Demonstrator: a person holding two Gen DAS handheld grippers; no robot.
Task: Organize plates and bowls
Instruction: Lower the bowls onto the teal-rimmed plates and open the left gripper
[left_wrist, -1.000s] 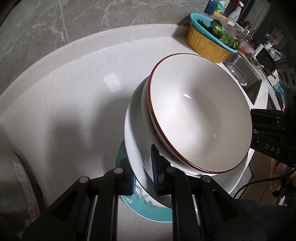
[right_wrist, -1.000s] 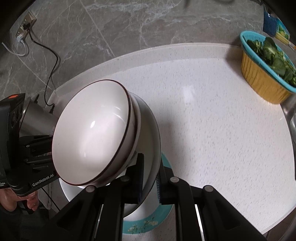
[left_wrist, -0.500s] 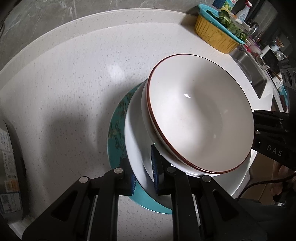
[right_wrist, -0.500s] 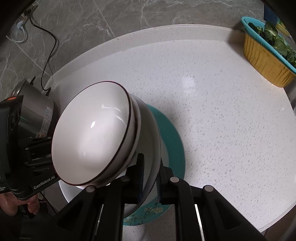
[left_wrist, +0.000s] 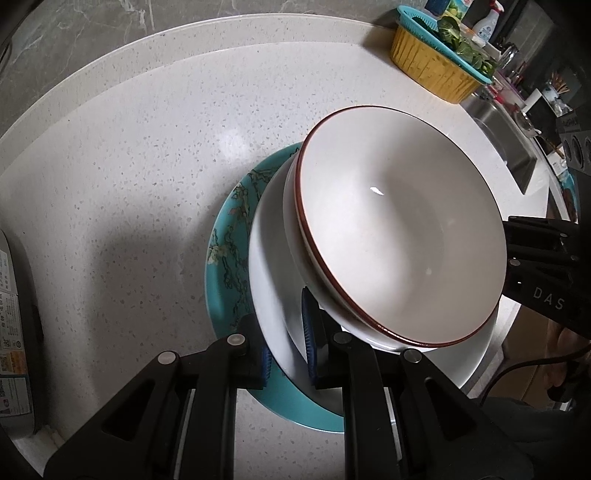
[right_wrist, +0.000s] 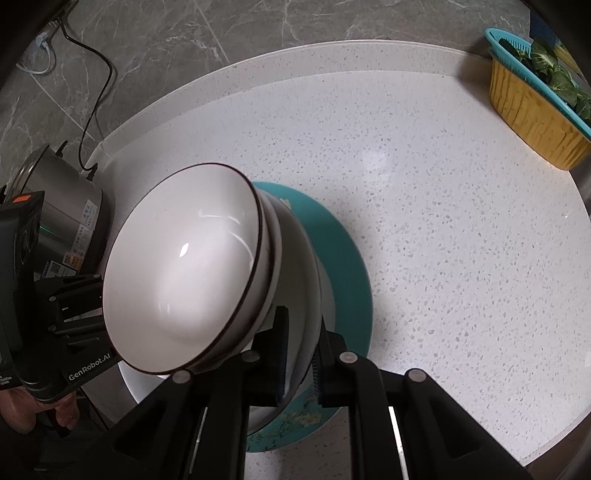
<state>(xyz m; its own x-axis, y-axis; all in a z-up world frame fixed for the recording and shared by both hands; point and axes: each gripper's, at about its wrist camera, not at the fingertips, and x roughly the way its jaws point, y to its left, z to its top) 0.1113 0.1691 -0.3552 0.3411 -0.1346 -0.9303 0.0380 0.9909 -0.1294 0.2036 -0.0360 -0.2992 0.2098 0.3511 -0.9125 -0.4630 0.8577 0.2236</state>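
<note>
Over the white speckled stone counter (left_wrist: 147, 177), a stack of a wide white ceramic plate (left_wrist: 269, 280) carrying a white ceramic bowl with a reddish-brown rim (left_wrist: 399, 229) is held directly above a teal round plate with a floral branch pattern (left_wrist: 229, 236). The left tongs (left_wrist: 286, 332) are clenched on the near rim of the white plate; the right tongs (right_wrist: 299, 354) are clenched on the opposite rim of the same plate (right_wrist: 310, 280). The bowl (right_wrist: 181, 258) sits nested on what looks like a second bowl, edge only visible. Whether the white plate already touches the teal plate (right_wrist: 351, 258) cannot be told. To complete the placement well, lower both tongs at an equal rate so the plate stays level and the bowl does not slide. Centre the stack over the teal plate, whose exposed margin appears uneven, wider toward the far side. Release only once the plate bears fully, opening both tongs together, then withdraw outward along the rim plane to avoid tipping the stack.
</note>
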